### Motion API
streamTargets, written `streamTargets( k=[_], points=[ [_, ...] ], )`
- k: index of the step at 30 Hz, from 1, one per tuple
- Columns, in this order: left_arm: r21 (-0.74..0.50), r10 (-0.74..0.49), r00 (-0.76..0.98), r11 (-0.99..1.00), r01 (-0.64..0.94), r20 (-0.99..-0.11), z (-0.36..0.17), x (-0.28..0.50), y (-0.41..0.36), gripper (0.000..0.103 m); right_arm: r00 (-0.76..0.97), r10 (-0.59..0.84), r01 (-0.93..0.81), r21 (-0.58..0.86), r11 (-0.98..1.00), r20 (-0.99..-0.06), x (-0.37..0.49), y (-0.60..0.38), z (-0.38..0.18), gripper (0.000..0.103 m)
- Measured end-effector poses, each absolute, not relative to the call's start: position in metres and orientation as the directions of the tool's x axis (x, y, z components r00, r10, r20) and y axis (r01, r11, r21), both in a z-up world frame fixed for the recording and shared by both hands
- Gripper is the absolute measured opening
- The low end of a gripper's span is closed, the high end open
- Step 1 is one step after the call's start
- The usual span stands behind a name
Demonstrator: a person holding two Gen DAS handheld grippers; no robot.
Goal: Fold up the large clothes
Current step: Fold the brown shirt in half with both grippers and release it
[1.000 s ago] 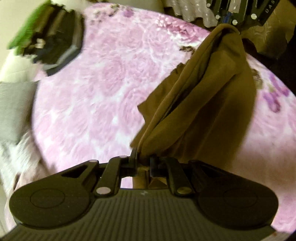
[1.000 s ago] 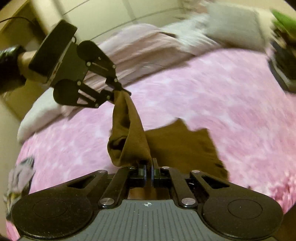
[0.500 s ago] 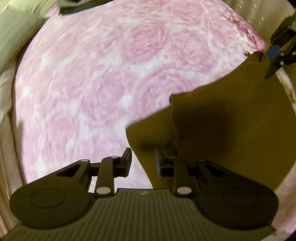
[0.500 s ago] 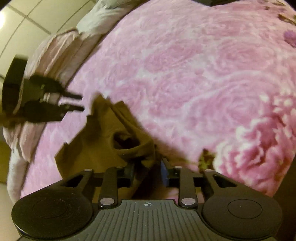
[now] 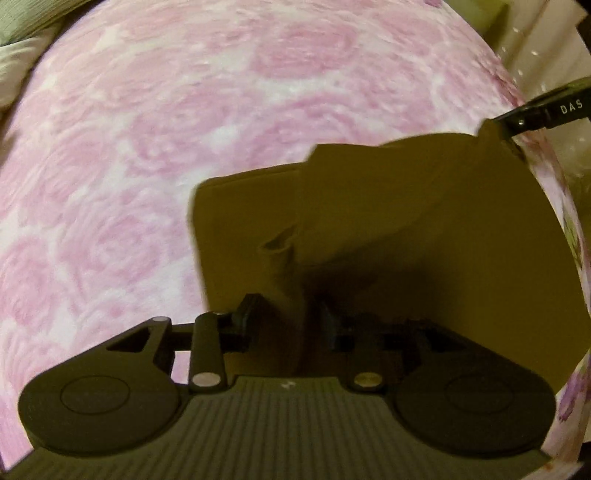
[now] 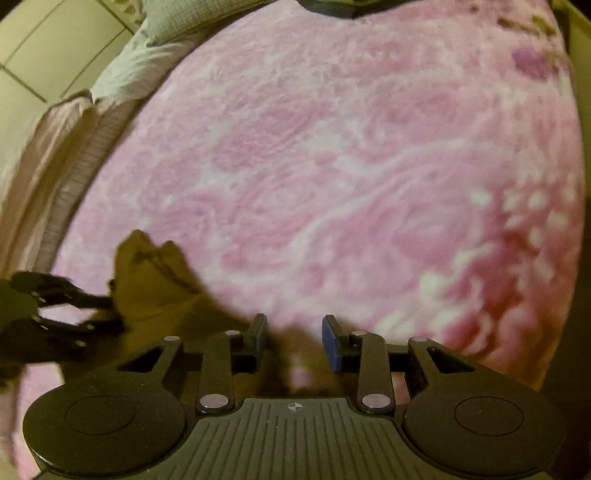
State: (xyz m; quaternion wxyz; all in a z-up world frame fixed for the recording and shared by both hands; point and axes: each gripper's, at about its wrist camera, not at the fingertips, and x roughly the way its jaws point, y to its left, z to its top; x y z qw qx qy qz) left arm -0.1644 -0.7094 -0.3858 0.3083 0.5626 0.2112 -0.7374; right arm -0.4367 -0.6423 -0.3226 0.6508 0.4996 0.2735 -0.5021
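Observation:
A brown garment (image 5: 406, 240) lies folded on the pink rose-patterned blanket (image 5: 184, 129). My left gripper (image 5: 290, 319) is open, its jaws wide apart over the garment's near edge, with a raised fold of cloth running between them. My right gripper (image 5: 498, 123) touches the garment's far right corner. In the right wrist view, my right gripper (image 6: 294, 336) is open over the blanket (image 6: 332, 166) with only shadowed cloth below. The garment (image 6: 155, 288) bunches at lower left, where the left gripper (image 6: 114, 314) stands open at its edge.
Pillows and pale bedding (image 6: 74, 129) line the left side of the bed, and a greenish pillow (image 5: 22, 22) sits at the top left. A white lacy cloth (image 5: 546, 55) hangs beyond the blanket's right edge. A dark object (image 6: 332, 5) lies at the far end.
A second ago both grippers were shut on the garment, holding it up between them. It has since been lowered flat onto the blanket, and both have opened and let go.

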Motion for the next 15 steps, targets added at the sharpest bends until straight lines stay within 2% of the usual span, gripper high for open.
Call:
streamTargets(
  k=[4,7,11,15],
  points=[
    [0.095,-0.255,-0.115,-0.686,0.721,-0.960,-0.358,-0.138,-0.701,0.029,0.317,-0.410,0.941,0.338,0.023,-0.855,-0.437,-0.635,-0.296,0.029],
    [0.083,-0.267,-0.120,-0.641,0.763,-0.956,-0.335,-0.119,-0.685,0.029,0.390,-0.436,0.920,0.356,0.161,-0.811,-0.415,-0.617,-0.266,0.029],
    [0.040,-0.247,-0.143,-0.611,0.791,-0.958,-0.334,-0.107,-0.656,0.029,0.538,-0.330,0.836,0.439,0.331,-0.776,-0.374,-0.590,-0.266,0.029],
    [0.063,-0.231,-0.102,-0.613,0.788,-0.967,-0.367,-0.104,-0.635,0.029,0.581,-0.183,0.781,0.480,0.399,-0.793,-0.346,-0.571,-0.308,0.029]
  ],
)
